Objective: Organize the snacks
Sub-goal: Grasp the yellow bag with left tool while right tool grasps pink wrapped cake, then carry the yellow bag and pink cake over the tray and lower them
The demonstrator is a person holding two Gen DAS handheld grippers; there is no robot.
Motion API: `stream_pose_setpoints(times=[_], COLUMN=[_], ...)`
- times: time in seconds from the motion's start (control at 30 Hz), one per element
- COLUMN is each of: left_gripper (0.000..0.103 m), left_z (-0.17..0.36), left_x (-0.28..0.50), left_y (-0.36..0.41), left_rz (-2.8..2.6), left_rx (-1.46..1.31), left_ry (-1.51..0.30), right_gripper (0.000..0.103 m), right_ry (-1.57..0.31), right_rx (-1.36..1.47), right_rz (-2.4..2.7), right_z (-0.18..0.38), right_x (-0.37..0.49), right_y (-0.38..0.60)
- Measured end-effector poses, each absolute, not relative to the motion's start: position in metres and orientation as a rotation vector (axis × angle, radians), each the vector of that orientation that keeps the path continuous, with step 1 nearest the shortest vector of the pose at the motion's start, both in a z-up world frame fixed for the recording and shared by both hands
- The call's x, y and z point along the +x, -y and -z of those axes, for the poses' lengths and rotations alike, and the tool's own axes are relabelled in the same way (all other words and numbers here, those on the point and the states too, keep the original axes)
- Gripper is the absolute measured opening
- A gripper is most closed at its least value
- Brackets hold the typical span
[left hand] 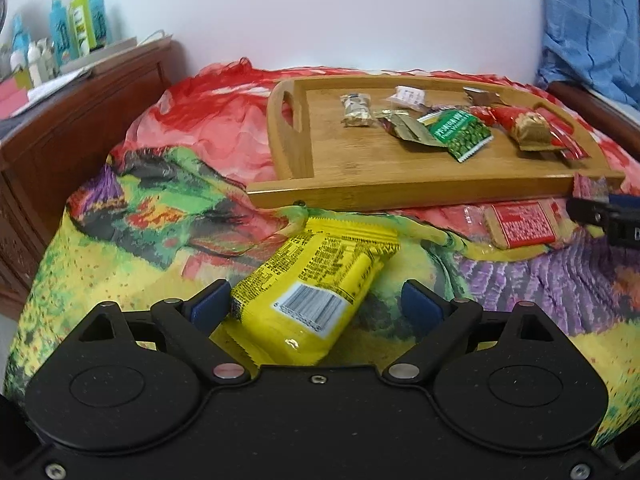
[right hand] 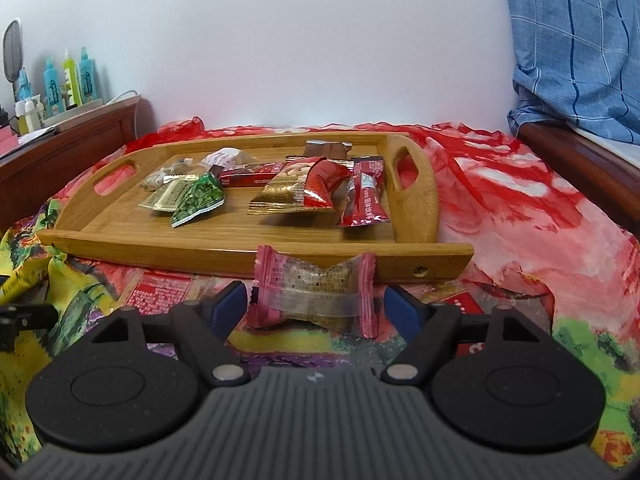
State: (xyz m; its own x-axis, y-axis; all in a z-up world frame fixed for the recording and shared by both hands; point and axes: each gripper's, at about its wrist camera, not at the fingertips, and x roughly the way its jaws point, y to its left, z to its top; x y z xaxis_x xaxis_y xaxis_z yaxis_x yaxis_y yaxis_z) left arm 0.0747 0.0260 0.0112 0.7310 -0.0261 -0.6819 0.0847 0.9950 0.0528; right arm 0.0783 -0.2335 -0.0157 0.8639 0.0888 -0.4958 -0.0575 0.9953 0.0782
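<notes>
A bamboo tray (left hand: 360,168) (right hand: 248,240) lies on a colourful cloth and holds several snack packets, among them a green one (left hand: 460,134) (right hand: 198,198) and a red-gold one (right hand: 298,194). My left gripper (left hand: 316,302) is open, its blue pads on either side of a yellow snack packet (left hand: 316,280) that lies on the cloth in front of the tray. My right gripper (right hand: 316,300) is open around a pink-ended clear packet (right hand: 316,292) just before the tray's front edge. A red flat packet (left hand: 524,224) lies on the cloth nearby.
A dark wooden headboard (left hand: 80,120) with bottles (left hand: 80,20) on top stands at the left. A blue checked cloth (right hand: 572,40) hangs at the right. A white wall is behind the tray. The right gripper's tip (left hand: 608,216) shows at the left wrist view's right edge.
</notes>
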Motion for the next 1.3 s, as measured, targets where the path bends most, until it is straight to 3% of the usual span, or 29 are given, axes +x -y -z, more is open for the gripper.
stream_pose_setpoints(times=[0.13,0.2,0.3,0.43,0.53,0.6,0.83,1.3], left_gripper=[0.086,0.068,0.054,0.046,0.043,0.027,0.025,0.025], left_z=[-0.012,-0.014,-0.018,-0.022,-0.026,-0.030,-0.050,-0.085], left_x=[0.076,0.073,0.070,0.065,0.060,0.057,0.050,0.099], left_y=[-0.028,-0.029,-0.029,-0.030,-0.029,-0.027,-0.016,-0.010], left_rz=[0.063,0.061,0.065,0.076,0.075,0.073,0.095,0.098], left_rx=[0.068,0.065,0.065,0.054,0.060,0.073,0.103,0.025], left_ry=[-0.753,-0.741,-0.741,-0.743,-0.729,-0.715,-0.663,-0.649], right_gripper=[0.082,0.080,0.079,0.076,0.066,0.063,0.057,0.057], right_ry=[-0.519,-0.518,-0.519,-0.518,-0.522,-0.527,-0.528,-0.452], right_rx=[0.062,0.067,0.074,0.071,0.073,0.075,0.080,0.131], right_rz=[-0.082,-0.081,-0.081,-0.081,-0.085,-0.090,-0.082,-0.102], right_z=[0.015,0.015,0.015,0.015,0.014,0.014,0.011,-0.039], right_x=[0.078,0.078,0.078,0.077,0.078,0.077,0.072,0.074], right_y=[0.233,0.233,0.234,0.234,0.234,0.233,0.233,0.226])
